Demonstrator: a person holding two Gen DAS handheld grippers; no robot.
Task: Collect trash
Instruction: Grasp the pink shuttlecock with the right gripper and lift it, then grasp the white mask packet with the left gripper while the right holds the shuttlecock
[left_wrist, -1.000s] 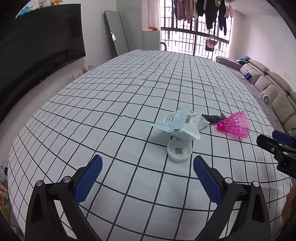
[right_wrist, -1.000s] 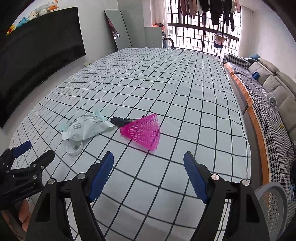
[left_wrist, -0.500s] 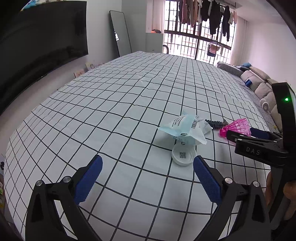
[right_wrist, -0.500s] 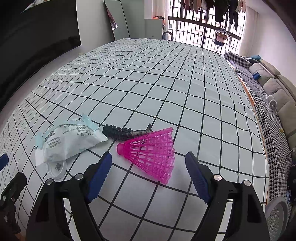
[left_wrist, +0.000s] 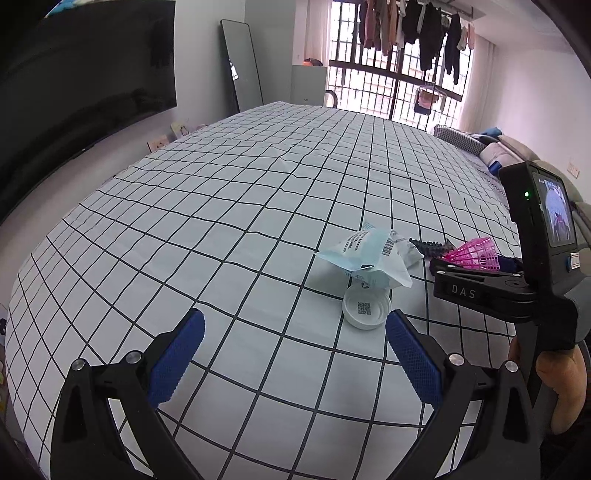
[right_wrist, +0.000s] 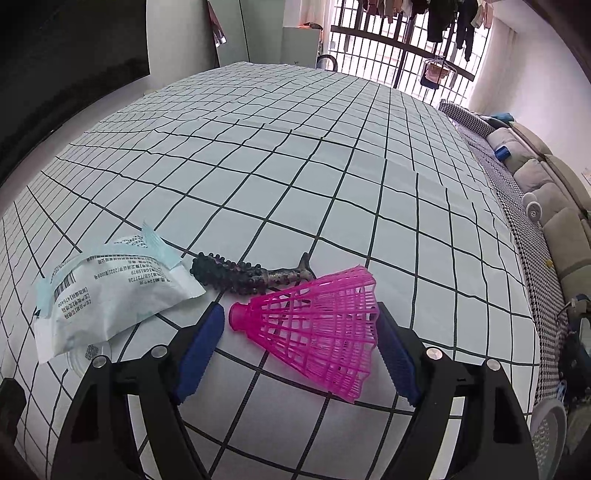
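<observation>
A pink plastic shuttlecock (right_wrist: 317, 325) lies on the checked tablecloth, between the open fingers of my right gripper (right_wrist: 299, 350), which straddles it without closing. Behind it lies a black knobbly toy (right_wrist: 243, 275). To its left is a white and pale-blue wrapper (right_wrist: 107, 291) resting over a white lid (right_wrist: 86, 356). In the left wrist view my left gripper (left_wrist: 295, 350) is open and empty, just short of the white lid (left_wrist: 365, 308) and the wrapper (left_wrist: 373, 254). The right gripper's body (left_wrist: 491, 291) reaches over the shuttlecock (left_wrist: 476, 253).
The checked tablecloth (left_wrist: 221, 206) covers a large table. A sofa (right_wrist: 546, 199) runs along the right side. A white basket-like bin (right_wrist: 546, 432) sits low at the right. A dark screen (left_wrist: 74, 92) hangs on the left wall.
My right gripper has moved forward and down, so the shuttlecock now lies between its fingers. My left gripper has edged closer to the lid and wrapper.
</observation>
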